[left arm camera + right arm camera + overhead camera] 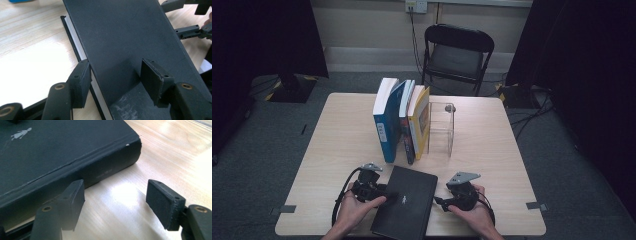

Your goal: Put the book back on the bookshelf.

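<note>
A: Listing the desk (337,130) contents: what lies at the lower middle of the high view?

B: One black book (404,202), flat, near the bottom edge. The left gripper (388,196) is at its left edge, the right gripper (439,202) just off its right edge.

A: State of each gripper?

B: In the left gripper view the left gripper (115,77) is spread: one jaw stands over the cover, the other beside the page edge, pads not seen pressing. In the right gripper view the right gripper (115,202) is spread too, bare desk between its jaws, one jaw just beside the spine of the black book (62,152).

A: Other items, counted?

B: Three upright books in the centre of the frame: one blue book (387,120), one dark book (406,125), one yellow book (419,120), leaning together. One clear bookend (442,127) just right of them. One black folding chair (457,55) at upper centre, beyond the desk. Two tape marks, one at each lower corner.

A: Anything in the way?

B: The row of three stands just above the black book, near its top edge.
</note>
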Motion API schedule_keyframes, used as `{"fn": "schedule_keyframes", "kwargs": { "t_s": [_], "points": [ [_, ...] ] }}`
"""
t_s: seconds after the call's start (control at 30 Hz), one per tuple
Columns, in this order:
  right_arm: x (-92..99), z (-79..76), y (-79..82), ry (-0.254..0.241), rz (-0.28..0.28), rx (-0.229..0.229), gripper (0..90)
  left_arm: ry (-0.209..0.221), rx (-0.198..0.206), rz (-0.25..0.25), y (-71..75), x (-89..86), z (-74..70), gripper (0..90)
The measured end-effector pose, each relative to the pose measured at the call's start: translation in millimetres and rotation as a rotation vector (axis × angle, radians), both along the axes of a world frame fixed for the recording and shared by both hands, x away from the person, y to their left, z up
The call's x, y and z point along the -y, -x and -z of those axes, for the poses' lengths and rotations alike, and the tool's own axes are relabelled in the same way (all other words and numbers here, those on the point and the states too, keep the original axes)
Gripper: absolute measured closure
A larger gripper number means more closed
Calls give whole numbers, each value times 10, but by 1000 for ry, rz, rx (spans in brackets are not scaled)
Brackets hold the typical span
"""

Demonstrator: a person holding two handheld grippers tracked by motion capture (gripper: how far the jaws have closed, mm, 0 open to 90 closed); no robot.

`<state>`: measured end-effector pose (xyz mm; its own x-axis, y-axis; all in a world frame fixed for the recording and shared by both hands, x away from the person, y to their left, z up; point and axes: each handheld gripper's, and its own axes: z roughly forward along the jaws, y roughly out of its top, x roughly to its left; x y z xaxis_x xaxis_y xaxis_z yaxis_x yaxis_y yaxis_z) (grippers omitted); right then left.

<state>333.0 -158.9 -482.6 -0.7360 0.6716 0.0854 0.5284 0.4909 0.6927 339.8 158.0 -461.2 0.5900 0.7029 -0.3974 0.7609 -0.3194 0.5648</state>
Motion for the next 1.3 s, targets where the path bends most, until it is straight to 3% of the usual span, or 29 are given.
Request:
{"fn": "schedule_keyframes", "kwargs": {
  "t_s": [0.17, 0.27, 0.43, 0.67, 0.9, 1.13, 1.3],
  "points": [
    [-67, -1, -45, 23, -3, 19, 307, -21, -13, 5, 82, -62, -17, 412],
    [-129, 6, -91, 30, -4, 29, 309, -6, -18, 3, 112, -118, -2, 407],
    [-157, 19, -101, 22, 3, 40, 326, 15, -16, -9, 99, -131, 30, 371],
    [-145, 40, -85, 8, 10, 40, 327, 29, -56, -44, -3, -72, 60, 318],
    [-134, 51, -104, 2, 13, 31, 309, 30, -28, -25, 9, -92, 60, 328],
    [-137, 49, -101, 3, 13, 33, 311, 68, -17, -42, 31, -121, 1, 344],
    [-136, 49, -100, 4, 12, 35, 312, 71, -15, -44, 39, -126, -18, 344]
  ]
}}
